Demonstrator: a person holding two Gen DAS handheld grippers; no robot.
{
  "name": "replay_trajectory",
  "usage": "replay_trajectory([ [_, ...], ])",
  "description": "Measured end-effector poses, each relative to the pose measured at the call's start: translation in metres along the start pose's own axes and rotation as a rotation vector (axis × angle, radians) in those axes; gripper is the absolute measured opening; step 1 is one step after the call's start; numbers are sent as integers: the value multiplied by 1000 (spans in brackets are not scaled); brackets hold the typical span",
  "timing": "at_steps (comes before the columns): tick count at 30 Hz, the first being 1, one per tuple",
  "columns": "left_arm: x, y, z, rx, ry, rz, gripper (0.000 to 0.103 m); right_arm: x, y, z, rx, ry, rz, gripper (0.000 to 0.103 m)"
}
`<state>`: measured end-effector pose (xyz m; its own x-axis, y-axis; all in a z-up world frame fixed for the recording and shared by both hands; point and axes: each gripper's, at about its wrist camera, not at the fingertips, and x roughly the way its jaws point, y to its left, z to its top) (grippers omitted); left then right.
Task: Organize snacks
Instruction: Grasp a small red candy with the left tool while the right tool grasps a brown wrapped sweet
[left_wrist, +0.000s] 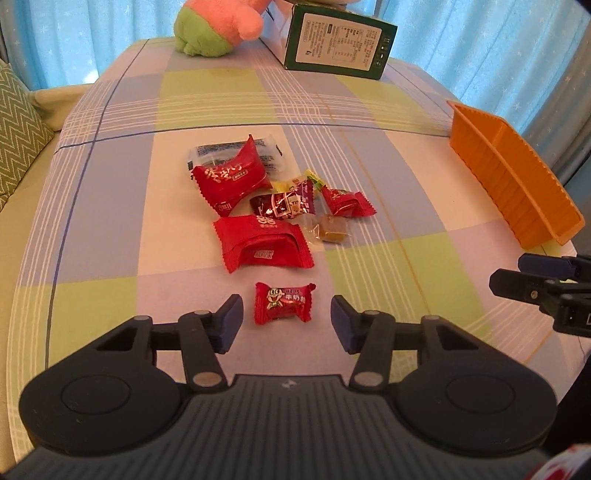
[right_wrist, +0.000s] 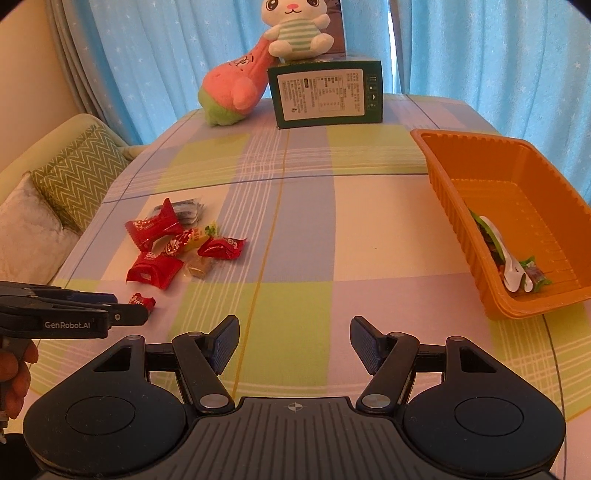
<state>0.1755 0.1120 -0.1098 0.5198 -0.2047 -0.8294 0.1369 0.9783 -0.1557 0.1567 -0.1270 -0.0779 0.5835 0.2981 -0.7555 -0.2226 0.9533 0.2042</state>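
A pile of wrapped snacks (left_wrist: 273, 206) lies on the checked tablecloth, also in the right wrist view (right_wrist: 177, 243). A small red candy (left_wrist: 283, 303) lies nearest, between the fingertips of my open left gripper (left_wrist: 287, 318), not touching them; it also shows in the right wrist view (right_wrist: 142, 302). An orange tray (right_wrist: 458, 206) at the right holds a few green and white wrapped snacks (right_wrist: 509, 262); its outer wall shows in the left wrist view (left_wrist: 509, 184). My right gripper (right_wrist: 294, 343) is open and empty above the cloth, left of the tray's near corner.
A green box (right_wrist: 325, 94) stands at the table's far end, with a pink and green plush (right_wrist: 231, 90) leaning beside it and a white bunny plush (right_wrist: 295, 29) on top. A sofa with cushions (right_wrist: 74, 177) lies left of the table. Blue curtains hang behind.
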Motion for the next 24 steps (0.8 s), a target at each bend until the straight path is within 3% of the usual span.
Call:
replay_trajectory([
  [9,12,-7,1,42,8,29,31,16,0,5,1,15,10,66],
  [11,11,-6,0,29,-2,22,22,18,2,7,-2,15,16,66],
  [24,-15,15,0,-13,-80,88,20,51,37,18,-79,-2,139,66],
])
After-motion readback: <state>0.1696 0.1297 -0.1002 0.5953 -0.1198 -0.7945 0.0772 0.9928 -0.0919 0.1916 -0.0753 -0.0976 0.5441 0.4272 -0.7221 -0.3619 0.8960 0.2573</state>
